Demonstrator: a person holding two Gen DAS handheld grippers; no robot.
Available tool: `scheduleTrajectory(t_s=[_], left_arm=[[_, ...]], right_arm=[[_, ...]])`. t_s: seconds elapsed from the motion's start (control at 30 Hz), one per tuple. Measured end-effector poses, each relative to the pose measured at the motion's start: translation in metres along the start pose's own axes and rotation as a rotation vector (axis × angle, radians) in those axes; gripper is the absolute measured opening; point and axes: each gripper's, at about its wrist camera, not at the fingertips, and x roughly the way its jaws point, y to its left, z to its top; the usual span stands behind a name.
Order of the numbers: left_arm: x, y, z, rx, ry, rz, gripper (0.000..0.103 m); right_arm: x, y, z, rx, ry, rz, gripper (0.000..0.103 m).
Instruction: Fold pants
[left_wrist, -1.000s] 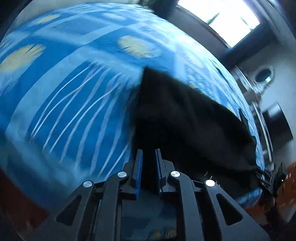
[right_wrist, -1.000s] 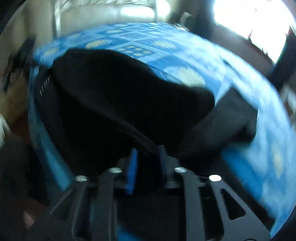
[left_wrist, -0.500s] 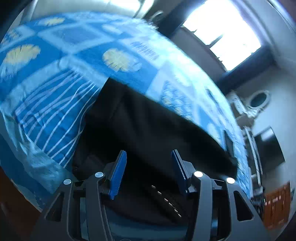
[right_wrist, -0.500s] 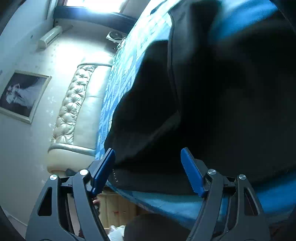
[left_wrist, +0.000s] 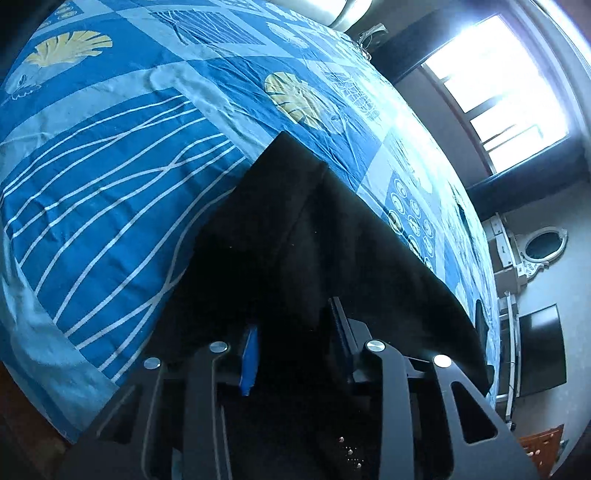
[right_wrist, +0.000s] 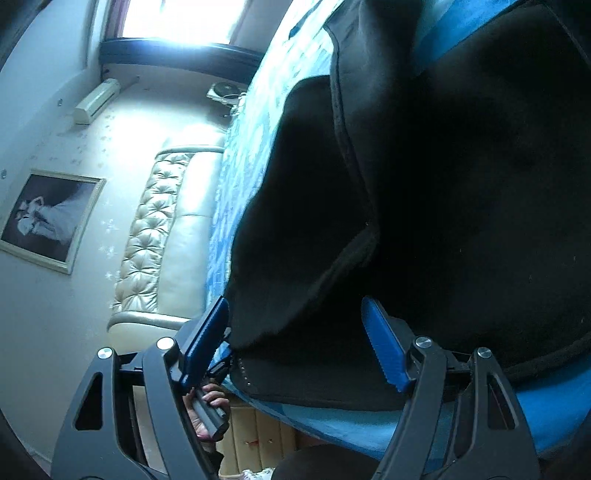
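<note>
My left hand-held gripper (left_wrist: 295, 347) points down at the black pants (left_wrist: 295, 240), which lie on the bed over a blue patterned bedspread (left_wrist: 110, 184). Its jaws stand narrow and have just been closing; dark cloth lies between them, but whether the pads press on it I cannot tell. My right hand-held gripper (right_wrist: 295, 339) stands wide, its blue pads (right_wrist: 384, 350) either side of a fold of the pants (right_wrist: 461, 203) at the bed's edge without pressing it. Past its left finger a hand (right_wrist: 207, 410) grips a dark handle. Beyond are a tufted headboard (right_wrist: 155, 229) and a framed picture (right_wrist: 48, 218).
</note>
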Motion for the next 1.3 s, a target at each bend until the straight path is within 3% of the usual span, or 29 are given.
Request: scheduleTrajectory(t_s=[0.1, 0.17, 0.2, 0.23, 0.37, 0.6, 0.83, 1.0, 1.07, 1.17, 1.23, 1.27, 1.3], left_arm=[[-0.001, 0.004, -0.001, -0.002, -0.002, -0.017, 0.030], [-0.002, 0.008, -0.001, -0.006, -0.001, -0.018, 0.025], [-0.003, 0.009, -0.001, -0.010, 0.001, -0.019, 0.022], [-0.005, 0.011, 0.000, -0.016, 0.001, -0.025, 0.020], [-0.020, 0.016, 0.000, -0.056, -0.010, -0.066, 0.013], [-0.057, 0.006, -0.019, 0.040, -0.029, -0.094, 0.013], [-0.057, 0.030, -0.044, 0.022, 0.029, -0.086, 0.013], [-0.061, 0.053, -0.048, -0.076, 0.008, -0.194, 0.013], [-0.057, 0.055, -0.049, -0.063, 0.019, -0.183, 0.013], [-0.056, 0.056, -0.053, -0.033, 0.012, -0.182, 0.013], [-0.063, 0.053, -0.057, 0.004, -0.024, -0.175, 0.016], [-0.068, 0.050, -0.058, 0.035, -0.044, -0.138, 0.024], [-0.075, 0.044, -0.060, 0.072, -0.065, -0.083, 0.041]], right_arm=[[0.002, -0.002, 0.002, 0.004, -0.032, -0.031, 0.074], [0.011, 0.004, 0.004, -0.013, -0.037, -0.053, 0.050], [0.017, 0.003, 0.006, -0.021, -0.025, -0.061, 0.012], [0.021, 0.000, 0.007, -0.009, -0.020, -0.068, 0.007], [0.006, 0.008, 0.002, -0.048, -0.046, -0.032, 0.007], [-0.033, 0.029, -0.013, -0.125, -0.060, 0.016, 0.007], [-0.043, -0.007, -0.039, -0.076, 0.001, -0.043, 0.007], [-0.044, -0.021, -0.049, -0.076, 0.022, -0.066, 0.007], [-0.040, -0.024, -0.049, -0.078, 0.036, -0.081, 0.008], [-0.041, -0.027, -0.048, -0.043, 0.064, -0.100, 0.015], [-0.053, -0.019, -0.046, -0.095, 0.055, -0.142, 0.028], [-0.061, -0.012, -0.043, -0.129, 0.038, -0.160, 0.032], [-0.074, -0.001, -0.036, -0.174, 0.008, -0.177, 0.041]])
